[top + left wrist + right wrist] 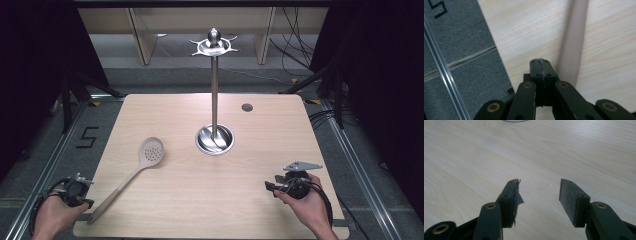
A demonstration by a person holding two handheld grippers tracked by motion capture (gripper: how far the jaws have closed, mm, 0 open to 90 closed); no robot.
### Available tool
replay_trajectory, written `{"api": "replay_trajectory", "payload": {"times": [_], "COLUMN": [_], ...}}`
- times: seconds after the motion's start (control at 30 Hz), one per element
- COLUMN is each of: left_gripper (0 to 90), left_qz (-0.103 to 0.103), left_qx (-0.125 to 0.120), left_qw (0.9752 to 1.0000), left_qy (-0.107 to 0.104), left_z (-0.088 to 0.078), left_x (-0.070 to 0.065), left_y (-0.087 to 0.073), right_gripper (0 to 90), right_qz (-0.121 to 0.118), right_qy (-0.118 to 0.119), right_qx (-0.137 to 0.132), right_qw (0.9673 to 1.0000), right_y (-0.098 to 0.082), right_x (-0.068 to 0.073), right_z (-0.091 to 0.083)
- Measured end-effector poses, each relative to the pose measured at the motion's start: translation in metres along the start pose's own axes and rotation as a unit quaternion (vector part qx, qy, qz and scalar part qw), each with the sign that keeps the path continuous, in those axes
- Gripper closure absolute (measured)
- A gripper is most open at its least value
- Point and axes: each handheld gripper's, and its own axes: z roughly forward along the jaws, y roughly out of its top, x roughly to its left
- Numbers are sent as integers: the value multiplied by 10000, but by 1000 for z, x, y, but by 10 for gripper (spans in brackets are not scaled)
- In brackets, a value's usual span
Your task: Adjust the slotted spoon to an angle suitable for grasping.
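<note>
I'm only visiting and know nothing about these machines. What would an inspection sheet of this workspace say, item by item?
Surface: light wooden table, with a small round grey grommet near its far right.
Job's things: beige slotted spoon with a long handle lying flat at the near left; shiny metal utensil stand with a round base, tall pole and hooked top upright at centre.
Clutter: nothing seen.
Grippers: left gripper shut on nothing, beside the spoon's handle; right gripper open and empty above bare wood.
Cables: black cable looping from the right gripper; more on the floor at far right.
Surroundings: grey floor, dark curtains, wooden shelving behind.
</note>
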Motion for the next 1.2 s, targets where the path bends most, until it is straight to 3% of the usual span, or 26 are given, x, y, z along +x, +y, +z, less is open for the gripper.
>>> {"api": "replay_trajectory", "payload": {"times": [0.03,0.07,0.17,0.2,0.23,0.3,0.37,0.4,0.43,0.47,0.53,0.57,0.6,0.67,0.7,0.73,0.77,0.8,0.83,0.87,0.9,0.97,1.03,1.17,1.2], "left_gripper": [894,894,893,893,893,893,893,893,893,893,893,893,893,893,893,893,893,893,892,892,892,892,892,892,892], "left_qz": [78,-18,47,248,281,240,316,333,321,328,250,268,274,452,452,280,267,436,433,631,696,908,1013,1248,1255], "left_qx": [52,114,196,234,292,269,215,396,358,286,365,245,241,301,301,267,363,387,336,369,484,415,311,444,318], "left_qw": [10000,9999,9998,9994,9991,9993,9990,9984,9987,9985,9982,9980,9976,9950,9950,9951,9946,9938,9937,9923,9908,9890,9881,9844,9846], "left_qy": [-25,-72,-89,-83,-146,-85,-215,-228,-187,-323,-398,-512,-594,-835,-835,-907,-935,-948,-982,-996,-1053,-1090,-1118,-1161,-1177], "left_z": [1,2,7,8,8,9,11,10,11,13,13,15,16,16,16,16,14,13,14,14,12,13,14,12,14], "left_x": [-1,-3,-8,-6,-6,-8,-8,-8,-9,-10,-13,-14,-16,-19,-19,-30,-34,-37,-42,-44,-48,-54,-62,-71,-74], "left_y": [0,0,1,3,4,4,4,6,5,5,5,3,3,4,4,4,4,7,8,9,12,14,16,22,21], "right_gripper": [506,506,506,506,505,505,505,505,505,504,504,504,504,504,504,504,503,503,503,503,503,503,503,503,503], "right_qz": [9,43,9,42,-44,27,40,54,-95,2,-6,-120,4,39,35,-1,-9,-16,-12,-17,-18,-24,-21,-30,-31], "right_qy": [18,19,10,59,34,34,40,57,17,41,28,10,33,35,33,40,36,29,9,9,8,8,9,10,9], "right_qx": [3,29,-5,-9,-28,21,37,53,8,34,28,-9,25,38,43,30,31,32,13,19,17,14,18,20,19], "right_qw": [10000,10000,10000,10000,10000,10000,10000,10000,10000,10000,10000,9999,10000,10000,10000,10000,10000,10000,10000,10000,10000,10000,10000,10000,10000], "right_y": [0,0,0,0,-1,0,0,0,-1,0,0,0,0,0,0,0,0,0,0,0,0,0,0,0,0], "right_x": [0,0,-1,-2,-3,-1,0,0,-1,0,0,-2,0,0,0,0,0,0,1,1,1,1,1,1,1], "right_z": [0,0,0,1,1,0,0,1,1,1,1,2,1,1,1,1,1,1,1,1,1,1,1,1,1]}}
